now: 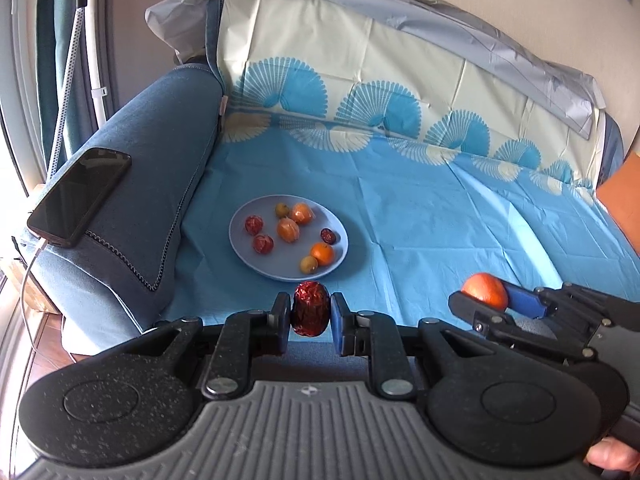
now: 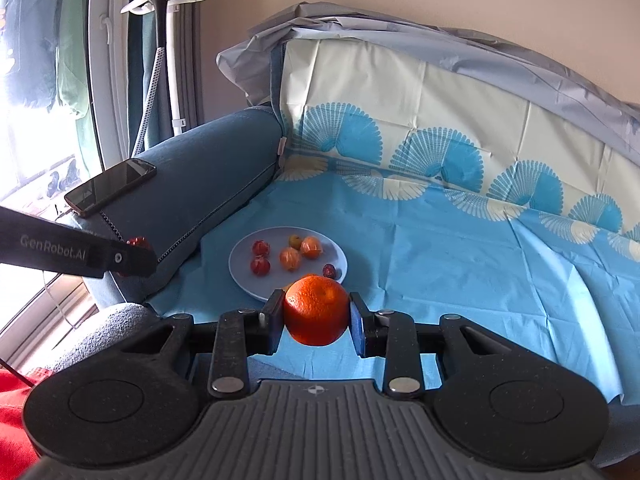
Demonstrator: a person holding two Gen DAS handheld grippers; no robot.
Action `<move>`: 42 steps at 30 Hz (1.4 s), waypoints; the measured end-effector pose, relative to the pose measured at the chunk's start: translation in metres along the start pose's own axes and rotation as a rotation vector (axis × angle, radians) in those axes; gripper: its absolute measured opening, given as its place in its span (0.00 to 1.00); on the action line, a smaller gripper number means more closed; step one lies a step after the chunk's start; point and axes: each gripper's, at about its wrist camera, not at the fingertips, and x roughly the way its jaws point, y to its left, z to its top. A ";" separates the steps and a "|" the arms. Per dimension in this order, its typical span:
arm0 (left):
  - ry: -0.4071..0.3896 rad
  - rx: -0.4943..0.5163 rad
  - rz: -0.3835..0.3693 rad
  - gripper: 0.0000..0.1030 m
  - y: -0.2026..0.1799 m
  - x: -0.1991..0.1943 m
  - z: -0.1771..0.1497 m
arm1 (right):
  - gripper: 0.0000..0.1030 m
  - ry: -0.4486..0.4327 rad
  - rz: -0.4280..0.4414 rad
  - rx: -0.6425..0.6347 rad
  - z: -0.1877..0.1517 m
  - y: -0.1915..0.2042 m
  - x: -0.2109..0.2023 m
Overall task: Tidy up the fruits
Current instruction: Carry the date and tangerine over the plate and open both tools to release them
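Note:
My left gripper (image 1: 311, 312) is shut on a wrinkled dark red date (image 1: 311, 309), held in the air just short of the near rim of the pale blue plate (image 1: 244, 254). The plate lies on the blue cloth and carries several small fruits: red dates, peeled and whole oranges, small yellow-green ones. My right gripper (image 2: 317, 312) is shut on a whole orange (image 2: 316, 310), also near the plate (image 2: 240, 274). In the left wrist view the right gripper (image 1: 486, 298) shows at the right with its orange (image 1: 486, 290). The left gripper's arm (image 2: 80, 254) crosses the right wrist view at the left.
A blue patterned cloth (image 1: 440, 220) covers the sofa seat and back. A dark phone (image 1: 80, 196) lies on the blue armrest (image 1: 160, 168) to the left of the plate. A garment steamer stand (image 2: 160, 40) rises by the window. An orange cushion (image 1: 624, 200) sits at the far right.

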 end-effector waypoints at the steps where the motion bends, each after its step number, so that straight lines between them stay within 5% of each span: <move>1: 0.001 0.000 0.000 0.22 0.000 0.002 0.000 | 0.33 0.004 0.001 -0.005 0.000 0.001 0.001; 30: 0.104 -0.054 0.009 0.22 0.025 0.092 0.025 | 0.34 0.137 0.025 -0.023 0.006 -0.001 0.080; 42: 0.150 -0.066 0.042 0.22 0.042 0.185 0.059 | 0.34 0.171 0.033 -0.040 0.030 -0.007 0.168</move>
